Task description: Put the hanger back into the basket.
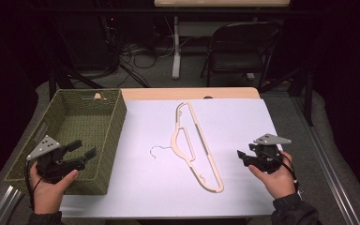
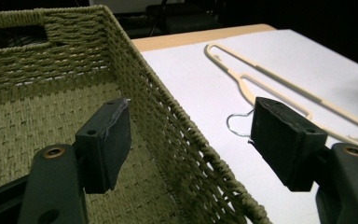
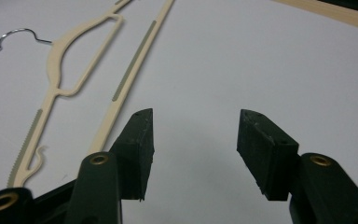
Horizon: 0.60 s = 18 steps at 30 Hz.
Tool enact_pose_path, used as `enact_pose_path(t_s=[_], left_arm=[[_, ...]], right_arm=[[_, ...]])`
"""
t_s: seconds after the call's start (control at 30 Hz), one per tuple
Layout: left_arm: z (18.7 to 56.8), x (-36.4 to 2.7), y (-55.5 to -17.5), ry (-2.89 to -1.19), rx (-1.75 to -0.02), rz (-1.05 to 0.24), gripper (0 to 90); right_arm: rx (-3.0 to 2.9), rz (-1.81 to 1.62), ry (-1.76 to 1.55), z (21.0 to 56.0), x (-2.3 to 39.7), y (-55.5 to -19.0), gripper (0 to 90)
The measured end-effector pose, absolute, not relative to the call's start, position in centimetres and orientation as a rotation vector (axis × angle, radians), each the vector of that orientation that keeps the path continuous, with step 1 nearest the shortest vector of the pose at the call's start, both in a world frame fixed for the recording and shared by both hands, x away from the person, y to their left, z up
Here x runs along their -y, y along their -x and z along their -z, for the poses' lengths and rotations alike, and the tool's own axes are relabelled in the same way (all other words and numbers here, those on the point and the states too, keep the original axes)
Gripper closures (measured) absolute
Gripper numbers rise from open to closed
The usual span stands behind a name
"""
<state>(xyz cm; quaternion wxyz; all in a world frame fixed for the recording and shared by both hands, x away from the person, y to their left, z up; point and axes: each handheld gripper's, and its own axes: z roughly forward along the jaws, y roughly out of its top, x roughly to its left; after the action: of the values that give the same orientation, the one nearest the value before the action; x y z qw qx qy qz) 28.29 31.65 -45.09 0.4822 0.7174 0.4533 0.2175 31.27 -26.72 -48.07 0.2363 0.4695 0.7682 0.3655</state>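
A cream plastic clothes hanger [image 1: 194, 145] with a thin metal hook [image 1: 159, 150] lies flat in the middle of the white sheet [image 1: 243, 122]; the same hanger [image 2: 270, 84] shows in the left gripper view and as the hanger [image 3: 74, 79] in the right gripper view. My left gripper [image 1: 82, 150] is open, held over the near right corner of a green woven basket [image 1: 115, 115], its jaws straddling the basket's right wall [image 2: 177, 126]. At the right, my right gripper [image 1: 241, 156] hovers open over bare sheet [image 3: 261, 60] just right of the hanger's lower end, with nothing between its jaws.
The basket [image 2: 28, 93] looks empty inside. A wooden table edge [image 1: 187, 93] runs behind the sheet. Beyond the table stand a dark folding chair [image 1: 241, 44] and a white desk leg [image 1: 176, 47] with cables on the floor.
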Motion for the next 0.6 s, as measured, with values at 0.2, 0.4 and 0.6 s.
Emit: enact_pose_path(t_s=[0.2,0.4,0.6], left_arm=[[45.1,-31.6,-28.3,-1.756,-1.102,-0.523,28.8],[44.9,-31.4,-28.2,-1.765,-1.091,-0.516,28.8],[44.9,-31.5,-28.2,-1.764,-1.094,-0.515,28.8]], right_arm=[[-2.213,-0.975,-1.242,45.8,25.3,-32.7,52.0],[-2.258,-0.947,-1.223,44.2,24.0,-33.8,51.7],[-2.289,-0.912,-1.246,42.8,22.5,-35.2,49.3]])
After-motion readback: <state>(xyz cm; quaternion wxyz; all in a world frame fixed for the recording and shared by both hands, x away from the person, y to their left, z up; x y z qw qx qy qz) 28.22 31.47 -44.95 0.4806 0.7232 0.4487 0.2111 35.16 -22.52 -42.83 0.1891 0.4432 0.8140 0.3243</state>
